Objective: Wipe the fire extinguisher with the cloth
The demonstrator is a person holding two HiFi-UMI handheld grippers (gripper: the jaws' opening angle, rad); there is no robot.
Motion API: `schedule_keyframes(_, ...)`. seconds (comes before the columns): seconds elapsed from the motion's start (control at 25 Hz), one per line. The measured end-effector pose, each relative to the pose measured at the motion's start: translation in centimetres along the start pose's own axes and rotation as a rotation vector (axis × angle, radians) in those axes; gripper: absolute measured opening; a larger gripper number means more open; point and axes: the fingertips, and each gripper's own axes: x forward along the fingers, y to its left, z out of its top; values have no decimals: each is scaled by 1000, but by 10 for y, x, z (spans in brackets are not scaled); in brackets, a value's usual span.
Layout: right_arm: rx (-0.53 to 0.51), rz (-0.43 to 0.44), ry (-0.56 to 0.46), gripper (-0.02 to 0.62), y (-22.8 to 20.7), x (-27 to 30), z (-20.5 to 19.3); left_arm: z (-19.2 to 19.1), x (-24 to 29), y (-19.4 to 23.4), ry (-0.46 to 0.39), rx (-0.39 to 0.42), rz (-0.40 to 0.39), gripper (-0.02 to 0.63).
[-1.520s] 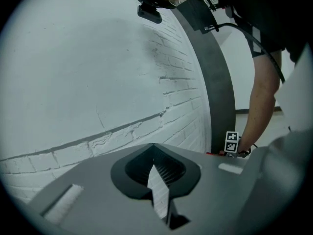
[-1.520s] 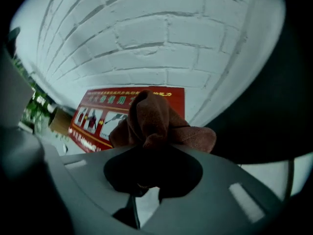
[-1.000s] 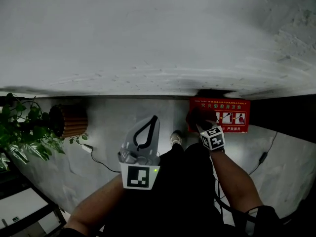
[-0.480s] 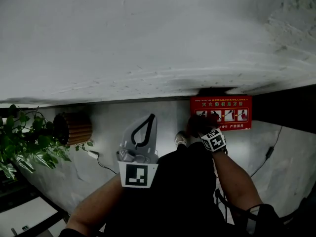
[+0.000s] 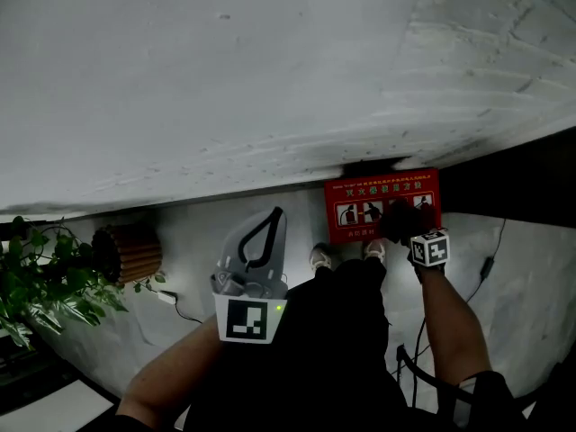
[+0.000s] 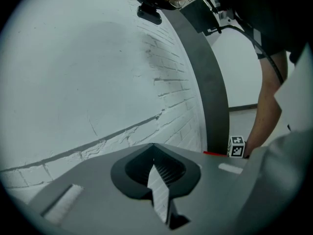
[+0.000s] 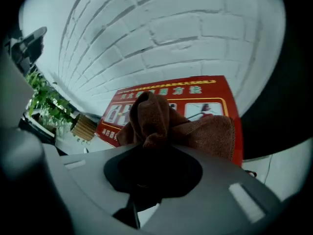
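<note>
A red fire extinguisher box [image 5: 360, 198] with white pictograms stands on the floor against the white brick wall; no extinguisher itself shows. My right gripper [image 5: 402, 225] is low in front of the box's right half, shut on a bunched brown cloth [image 5: 400, 216]. In the right gripper view the cloth [image 7: 161, 119] bulges out of the right gripper [image 7: 149, 146] and covers part of the box [image 7: 215, 89]. My left gripper [image 5: 277, 216] is held up at mid-left, away from the box, jaws closed with nothing between them. The left gripper [image 6: 153, 148] faces the bare wall.
A leafy plant [image 5: 40, 282] and a ribbed brown pot [image 5: 133, 252] sit at the left by the wall. Cables [image 5: 184, 310] trail over the grey floor on both sides. The person's shoes [image 5: 320, 257] stand just before the box. A dark panel [image 5: 517, 183] lies right of it.
My right gripper has swept the cloth rightward across the box's front, from its left edge to its right half. The left gripper stays raised and shut.
</note>
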Motion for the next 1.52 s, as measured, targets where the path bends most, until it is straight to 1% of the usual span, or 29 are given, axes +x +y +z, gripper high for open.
schedule_keyframes(0.16,67,-73,-7,63,-51,-19,-10,0,6,-6,18,1,-7,0)
schedule_keyframes(0.32,138,-141,14,63,-81,-37,-17,6,9,-4,14,3,0,0)
schedule_keyframes(0.4,164,-174,24,63,-89,-42,-16,8,10,-7,8,-2,-6,0)
schedule_keyframes(0.44,149,-181,20,63,-87,-43,-10,8,11,-8,8,-7,-10,0)
schedule_keyframes(0.48,112,-173,7,64,-79,-42,-1,7,12,-10,8,-13,-12,0)
schedule_keyframes(0.6,-31,-100,-27,64,-44,-27,32,5,13,-11,10,-26,-9,0)
schedule_keyframes(0.68,-68,-66,-42,64,-27,-16,48,5,13,-10,12,-28,-5,0)
schedule_keyframes(0.76,-80,-66,-57,69,-20,-8,61,5,10,-5,13,-25,4,0)
schedule_keyframes(0.84,-85,-81,-68,90,-18,-2,68,2,6,2,16,-20,20,0)
schedule_keyframes(0.96,-81,-68,-86,156,-11,-1,74,-4,-2,13,22,-18,47,0)
schedule_keyframes(1.04,-79,-56,-95,204,-6,-7,76,-6,-4,18,15,-40,61,0)
schedule_keyframes(1.16,-89,-73,-119,221,-3,-29,79,-3,-2,19,-11,-61,57,0)
schedule_keyframes(1.24,-100,-92,-164,219,-1,-49,85,3,1,17,-37,-69,46,0)
schedule_keyframes(1.28,-103,-95,-196,213,3,-61,90,6,3,15,-48,-79,41,0)
schedule_keyframes(1.32,-101,-94,-232,177,6,-76,95,7,6,12,-55,-92,34,0)
schedule_keyframes(1.36,-92,-92,-270,122,9,-94,98,10,12,8,-65,-107,22,0)
schedule_keyframes(1.4,-73,-87,-308,92,14,-114,98,15,18,2,-82,-121,4,0)
schedule_keyframes(1.44,-50,-80,-345,38,20,-136,97,23,24,-4,-111,-135,-18,0)
schedule_keyframes(1.48,-29,-75,-379,3,30,-158,95,33,28,-9,-151,-154,-40,0)
schedule_keyframes(1.52,-17,-76,-412,3,40,-179,94,45,31,-13,-197,-179,-62,0)
